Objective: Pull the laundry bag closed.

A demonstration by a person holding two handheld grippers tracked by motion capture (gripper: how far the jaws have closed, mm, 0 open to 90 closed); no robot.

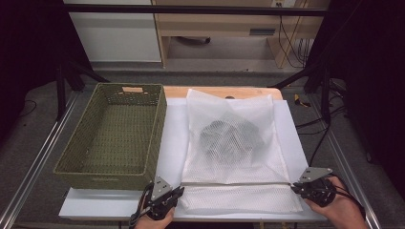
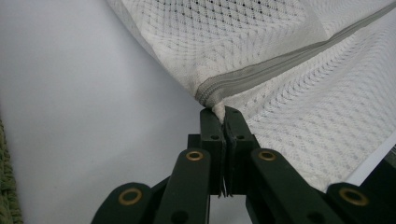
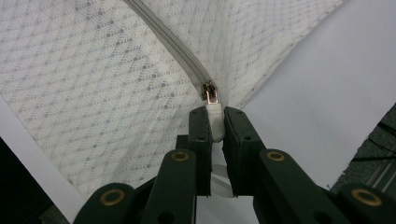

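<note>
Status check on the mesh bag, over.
Left hand-held gripper shut on bag corner at zipper end. Right hand-held gripper shut on zipper pull tab. Mesh bag flat, dark item inside. Nothing in the way.

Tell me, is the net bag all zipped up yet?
Looks done: a dark garment sits inside the mesh laundry bag. In hand: the left hand-held gripper pinches the zipper's end, and the right hand-held gripper clamps the white pull tab at the other end. Left: probably moving it to the empty green basket.
</note>
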